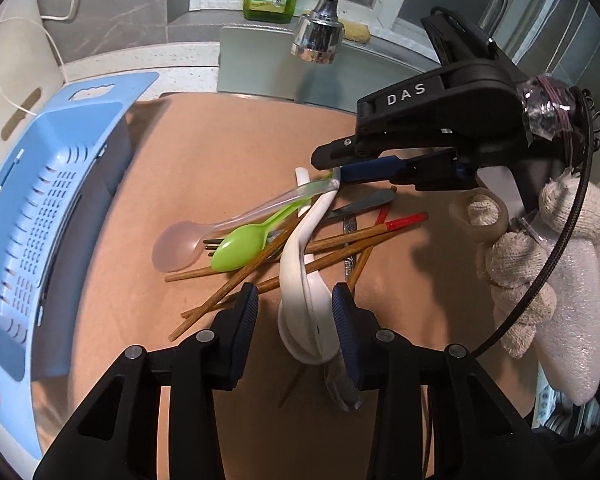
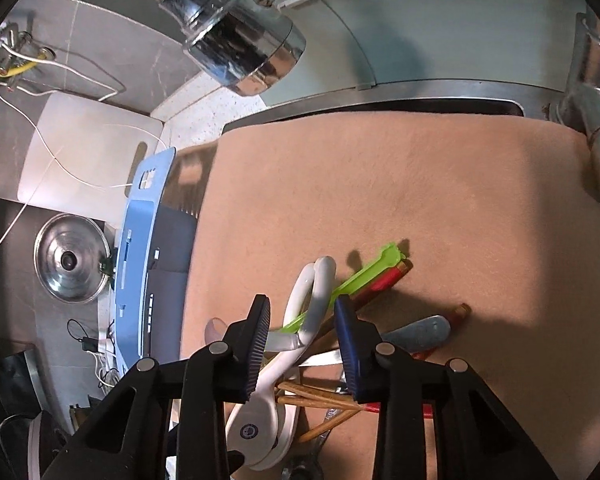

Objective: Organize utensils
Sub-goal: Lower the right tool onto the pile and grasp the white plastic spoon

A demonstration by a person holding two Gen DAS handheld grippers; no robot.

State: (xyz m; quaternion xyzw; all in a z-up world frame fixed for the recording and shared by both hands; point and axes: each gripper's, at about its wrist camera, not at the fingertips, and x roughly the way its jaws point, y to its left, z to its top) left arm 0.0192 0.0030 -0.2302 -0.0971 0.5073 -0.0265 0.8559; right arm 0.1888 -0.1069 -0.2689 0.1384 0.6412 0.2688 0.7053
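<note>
- 2 grippers hang over one heap of utensils on a tan mat (image 1: pixel 220 152) laid across the sink.
- The left gripper (image 1: pixel 296 320) is half spread; a white ceramic spoon (image 1: pixel 300 280) lies between its fingers, close to the right pad, but I cannot tell if either pad touches it.
- The right gripper (image 1: pixel 338 174), held by a gloved hand (image 1: pixel 540 272), comes in from the right in the left wrist view; its jaws are nearly together around the handle end of a clear plastic spoon (image 1: pixel 204 236), and I cannot tell whether they press on it.
- In the right wrist view, 2 white spoon handles (image 2: pixel 314 300) and the green spoon (image 2: pixel 364 276) handle pass between the right gripper's fingers.
- The green spoon's bowl lies just beside the clear spoon's bowl, on top of crossed wooden chopsticks (image 1: pixel 340 242) with red ends.
- A blue slotted basket (image 1: pixel 40 216) stands at the mat's left edge, apart from the heap.
- A chrome faucet head (image 1: pixel 318 36) hangs beyond the pile.
</note>
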